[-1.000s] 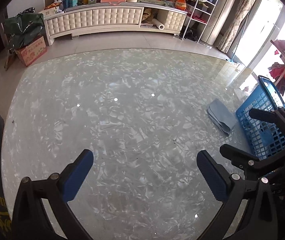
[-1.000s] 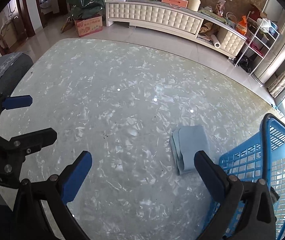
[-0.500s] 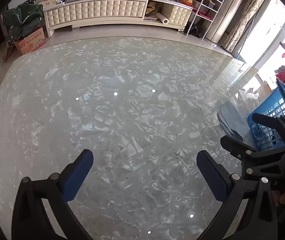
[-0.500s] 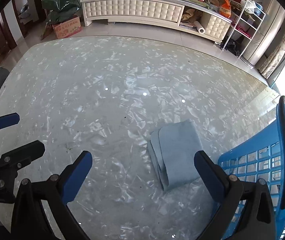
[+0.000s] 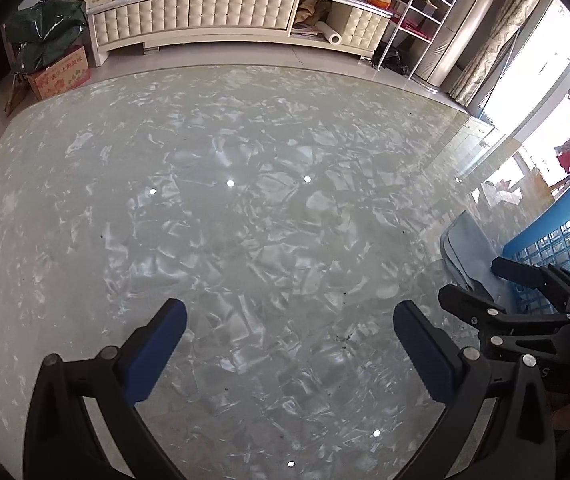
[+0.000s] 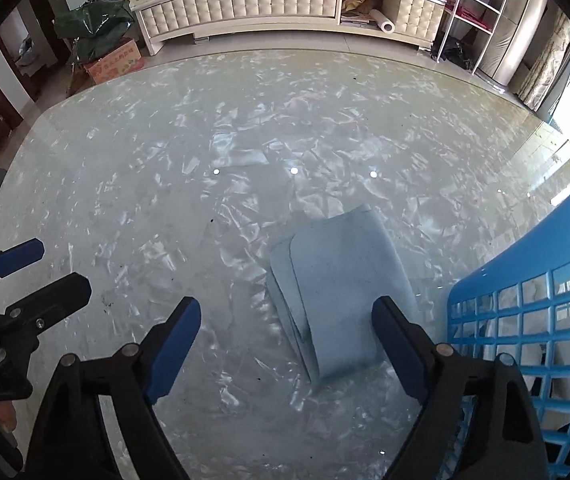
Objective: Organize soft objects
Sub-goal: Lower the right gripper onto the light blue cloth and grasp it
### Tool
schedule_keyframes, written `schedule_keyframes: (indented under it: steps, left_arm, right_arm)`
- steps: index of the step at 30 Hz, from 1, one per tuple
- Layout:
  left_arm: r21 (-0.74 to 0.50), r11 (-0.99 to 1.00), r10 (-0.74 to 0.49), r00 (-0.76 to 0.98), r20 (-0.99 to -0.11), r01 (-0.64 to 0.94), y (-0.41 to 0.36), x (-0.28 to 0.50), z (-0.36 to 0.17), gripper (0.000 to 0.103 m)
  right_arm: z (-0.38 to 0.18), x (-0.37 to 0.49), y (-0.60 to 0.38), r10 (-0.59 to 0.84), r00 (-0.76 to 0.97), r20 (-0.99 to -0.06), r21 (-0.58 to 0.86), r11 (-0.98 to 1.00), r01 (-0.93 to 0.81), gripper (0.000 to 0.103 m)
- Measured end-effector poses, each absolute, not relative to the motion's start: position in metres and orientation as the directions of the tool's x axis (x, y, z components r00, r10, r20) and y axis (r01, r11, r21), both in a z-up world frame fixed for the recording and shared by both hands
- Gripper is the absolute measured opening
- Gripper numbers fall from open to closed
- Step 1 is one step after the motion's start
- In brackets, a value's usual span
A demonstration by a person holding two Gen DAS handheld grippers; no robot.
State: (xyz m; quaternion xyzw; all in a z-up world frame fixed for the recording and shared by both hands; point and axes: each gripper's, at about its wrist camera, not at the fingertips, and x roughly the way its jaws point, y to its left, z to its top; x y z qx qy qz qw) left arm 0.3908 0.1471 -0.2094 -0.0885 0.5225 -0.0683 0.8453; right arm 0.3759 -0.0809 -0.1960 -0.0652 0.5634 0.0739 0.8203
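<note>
Folded pale-blue cloth (image 6: 339, 292), flat on glass table, beside blue basket (image 6: 533, 300)

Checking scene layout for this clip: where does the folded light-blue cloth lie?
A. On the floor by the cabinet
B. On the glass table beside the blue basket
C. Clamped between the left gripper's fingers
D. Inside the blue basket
B: the folded cloth lies flat on the glass table, just left of the blue basket, with no fingers touching it.
</note>
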Motion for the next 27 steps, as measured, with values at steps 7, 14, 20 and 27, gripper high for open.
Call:
schedule_keyframes:
  steps: [7, 14, 20, 27]
  left_arm:
    - [-0.209, 0.975, -0.219, 0.443, -0.87, 0.073, 0.138, 0.39, -0.208, 0.103]
    - [-0.198, 0.977, -0.215, 0.421, -0.881, 0.084, 0.137, 0.391, -0.215, 0.103]
    - [-0.218, 0.972, -0.237, 0.41, -0.881, 0.094, 0.135, 0.387, -0.216, 0.103]
    - [-0.24, 0.964, -0.267, 0.411, -0.872, 0.116, 0.13, 0.384, -0.212, 0.103]
  right_arm:
    - [-0.2, 0.369, -0.09, 0.043, 0.355, -0.934, -0.021, 0.984, -0.175, 0.079]
    - [-0.202, 0.357, -0.089, 0.009, 0.376, -0.927, -0.067, 0.98, -0.187, 0.069]
    - [-0.198, 0.352, -0.103, -0.004, 0.4, -0.916, -0.076, 0.984, -0.163, 0.044]
    - [-0.196, 0.347, -0.101, -0.01, 0.412, -0.911, -0.095, 0.977, -0.188, 0.035]
